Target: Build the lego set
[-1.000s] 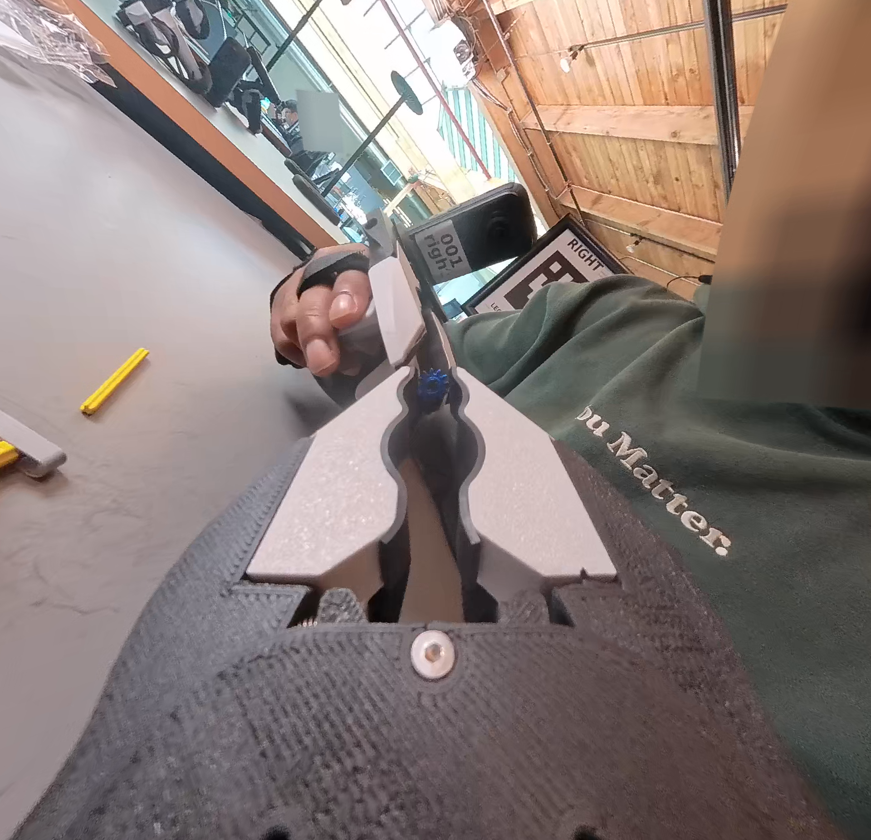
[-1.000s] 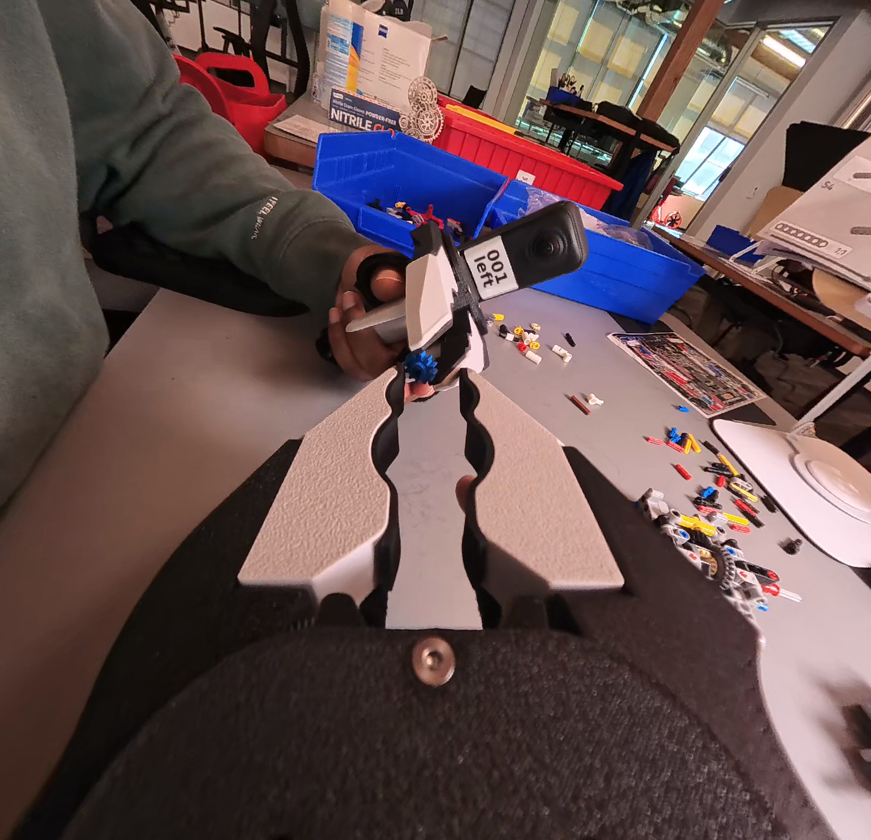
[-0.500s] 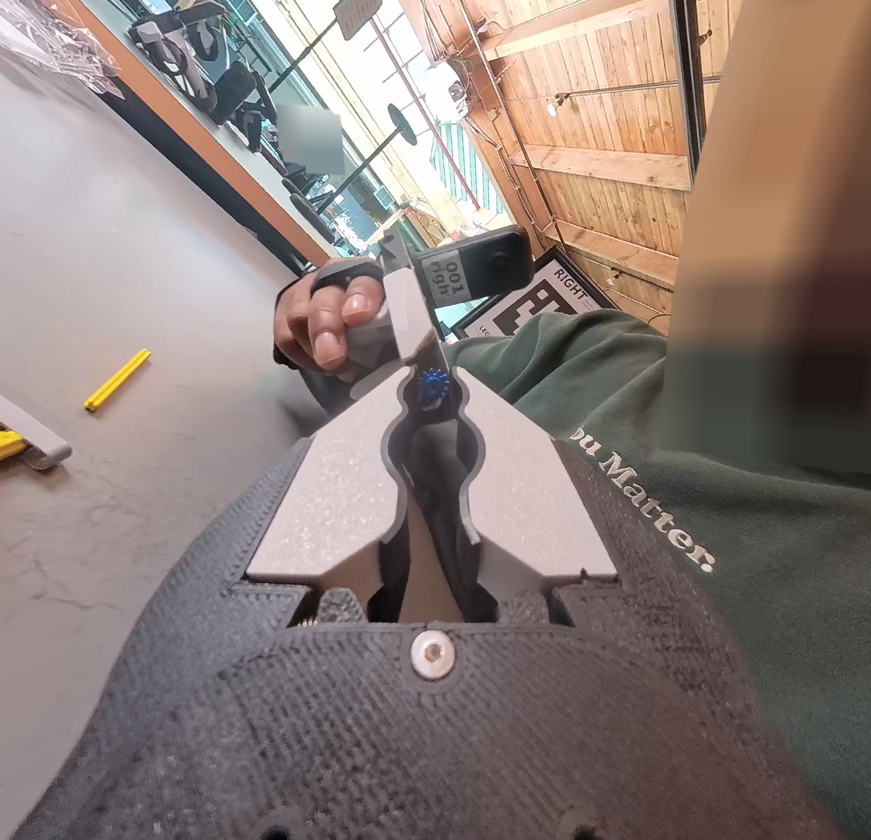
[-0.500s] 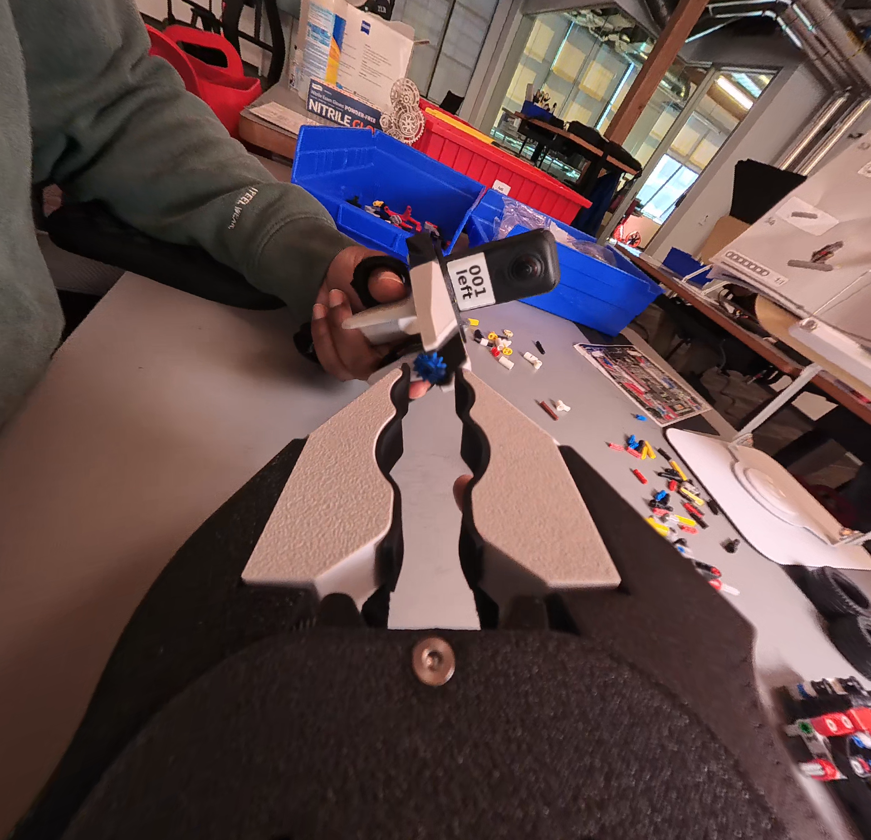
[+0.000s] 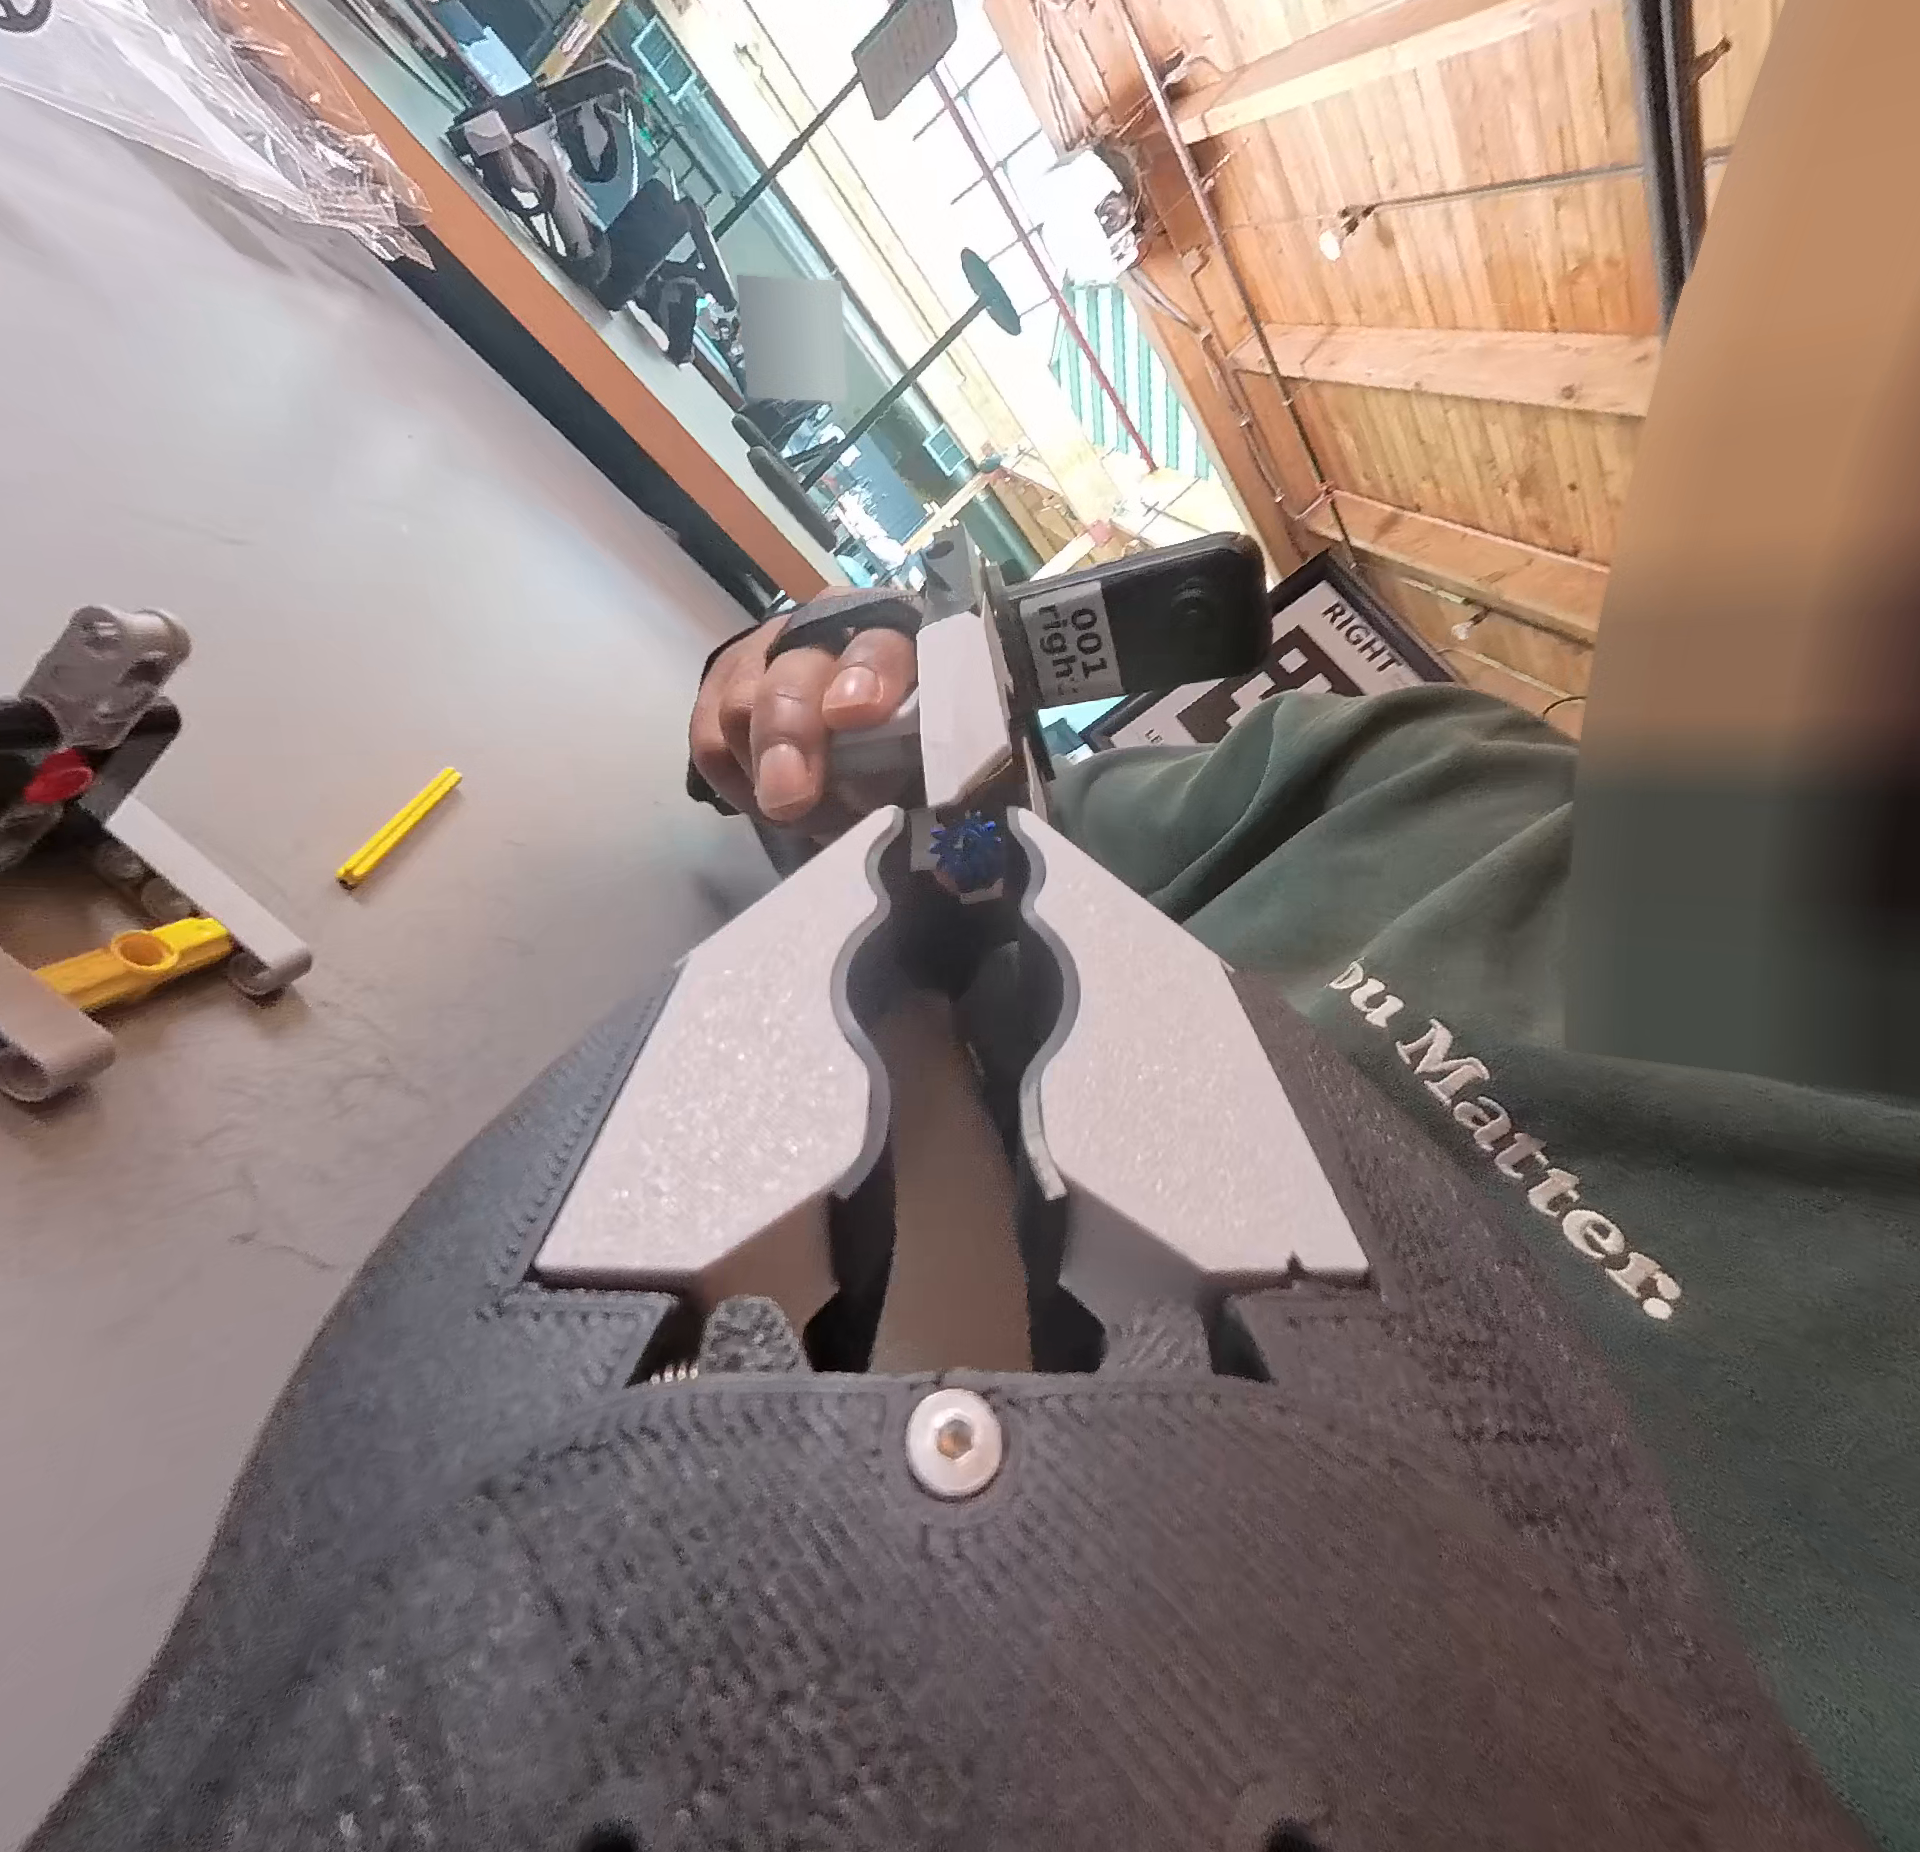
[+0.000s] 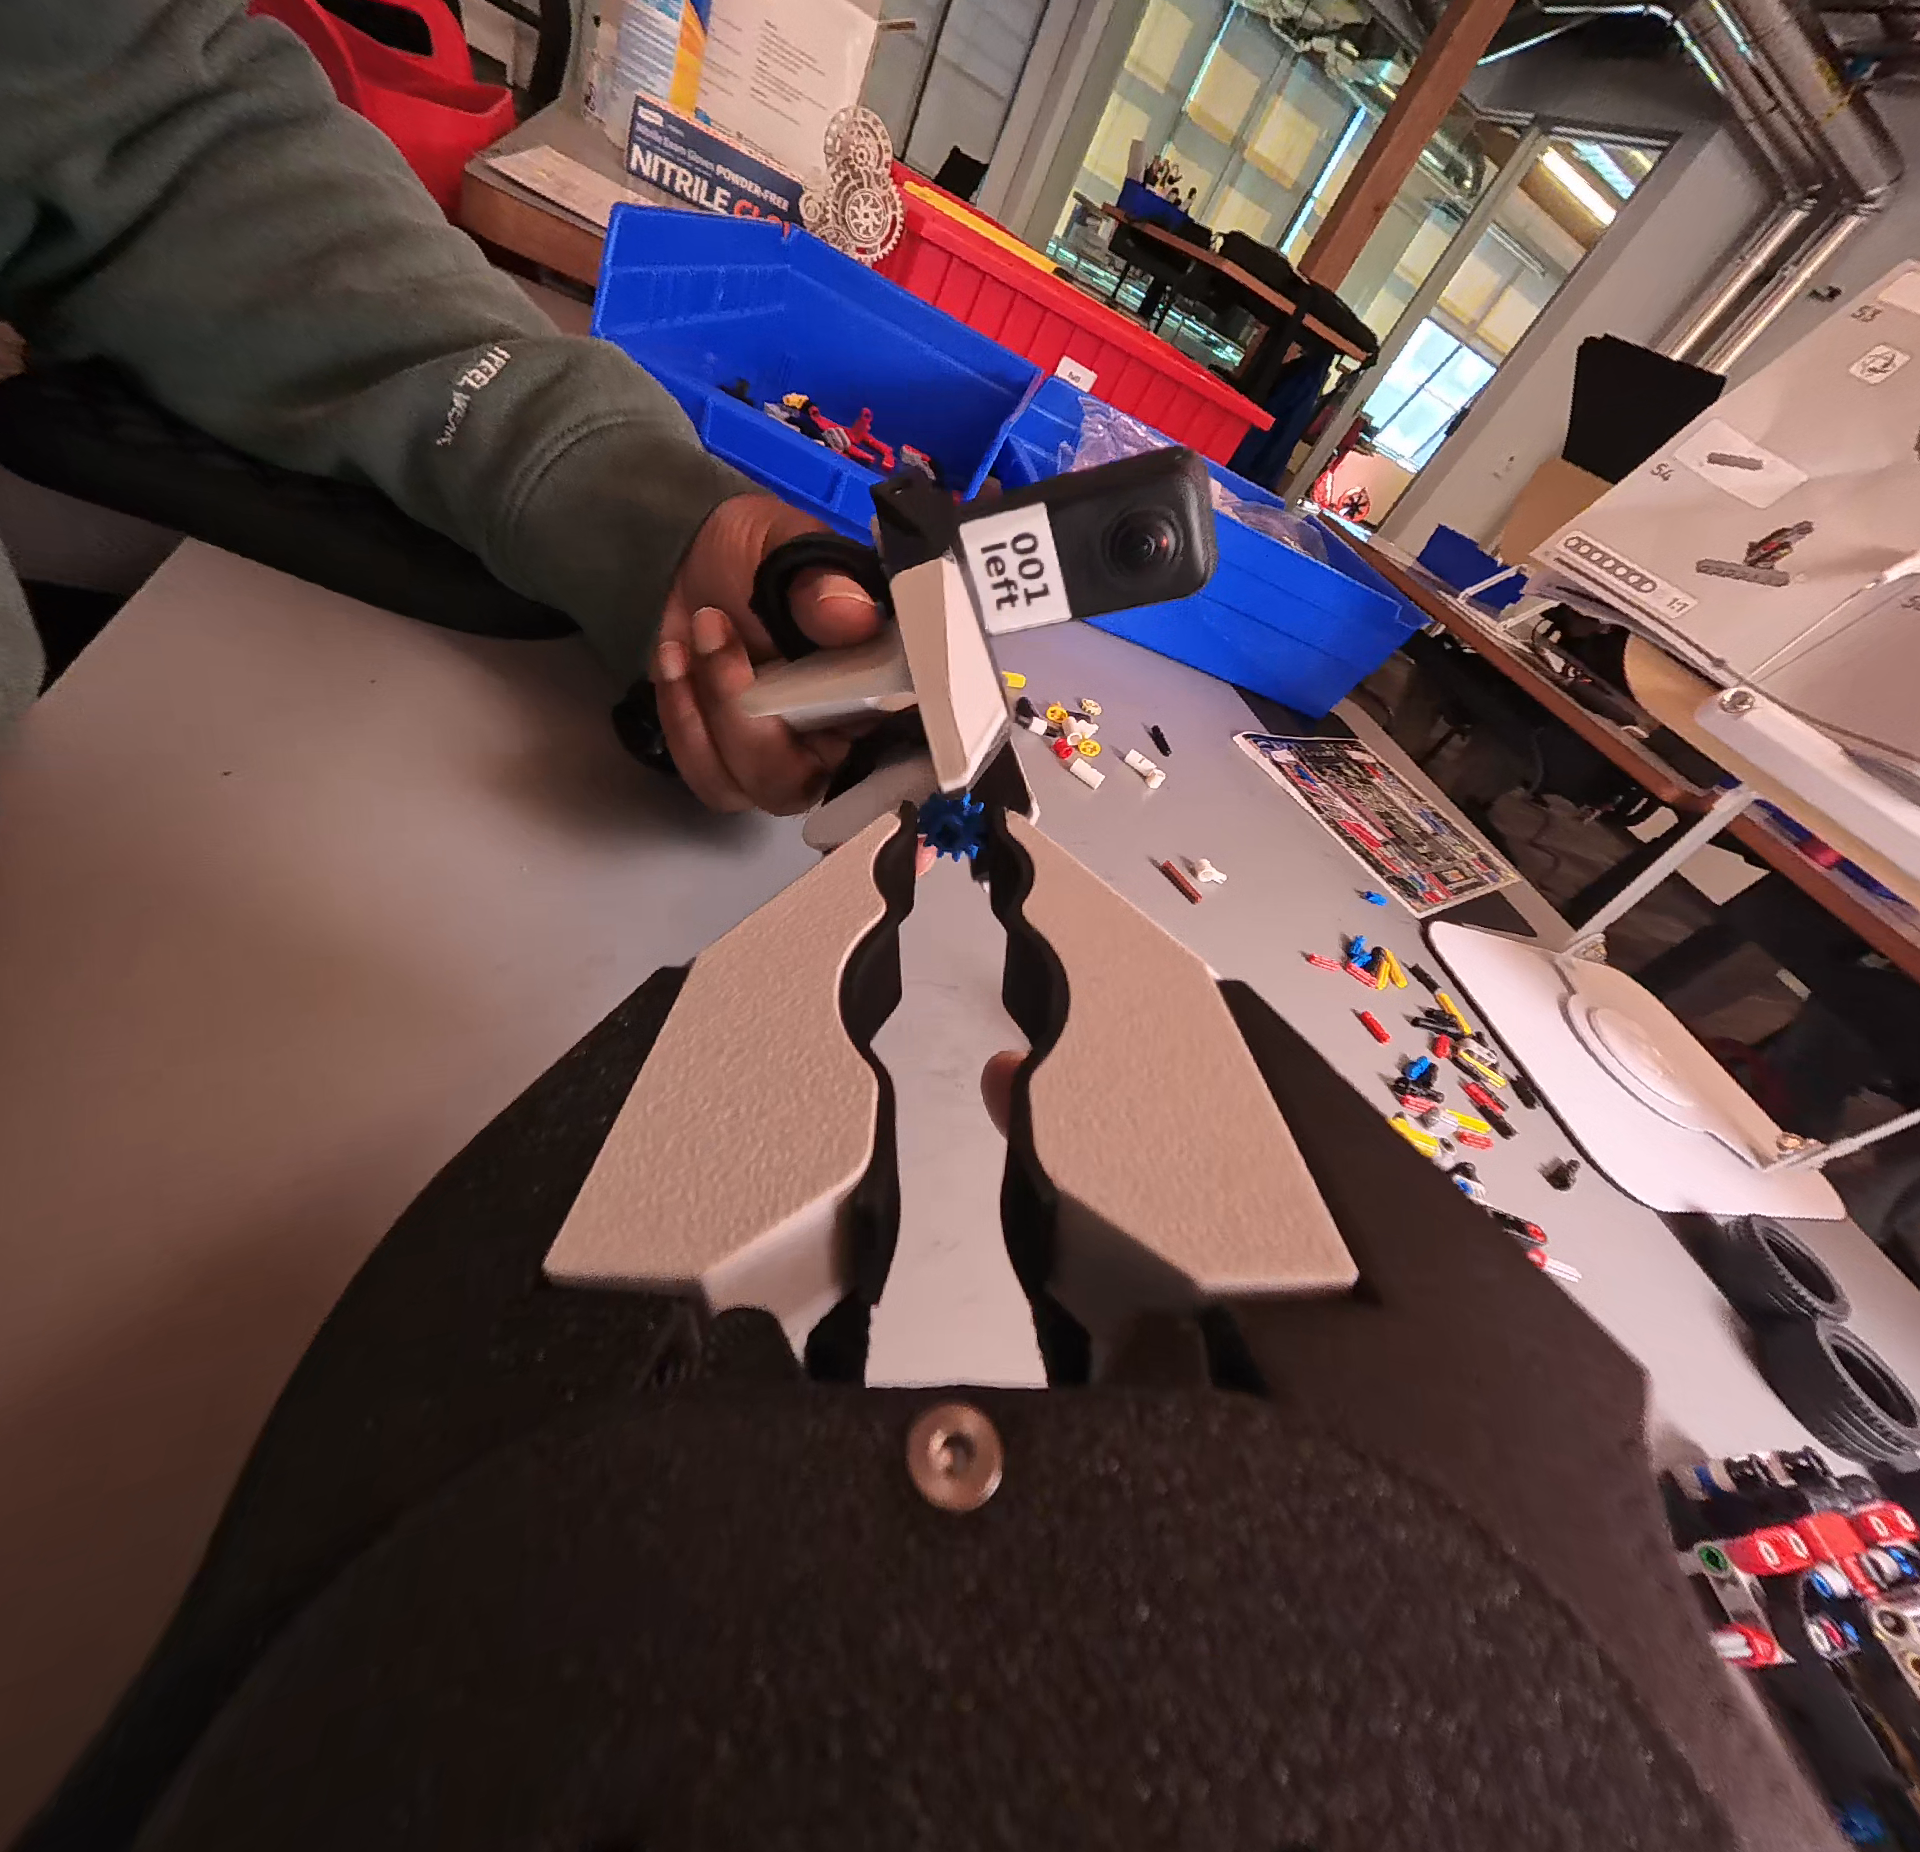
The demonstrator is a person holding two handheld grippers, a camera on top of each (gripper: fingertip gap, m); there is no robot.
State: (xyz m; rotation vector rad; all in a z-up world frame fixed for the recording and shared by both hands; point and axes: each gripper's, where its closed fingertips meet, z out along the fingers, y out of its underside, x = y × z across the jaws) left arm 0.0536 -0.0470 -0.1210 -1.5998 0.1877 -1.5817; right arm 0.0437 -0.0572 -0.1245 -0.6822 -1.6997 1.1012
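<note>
Right gripper [image 6: 951,846] has narrowed onto blue gear [image 6: 948,828]; left gripper [image 5: 961,846] eases apart — gear could drop if pinch slips.

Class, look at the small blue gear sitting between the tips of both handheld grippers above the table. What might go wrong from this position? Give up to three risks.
1. The blue gear is tiny and caught only at the very tips of the right gripper and left gripper; it may slip out.
2. If it falls, it could get lost among the scattered small parts on the grey table.
3. The two grippers' fingertips crowd together and may knock each other.
</note>
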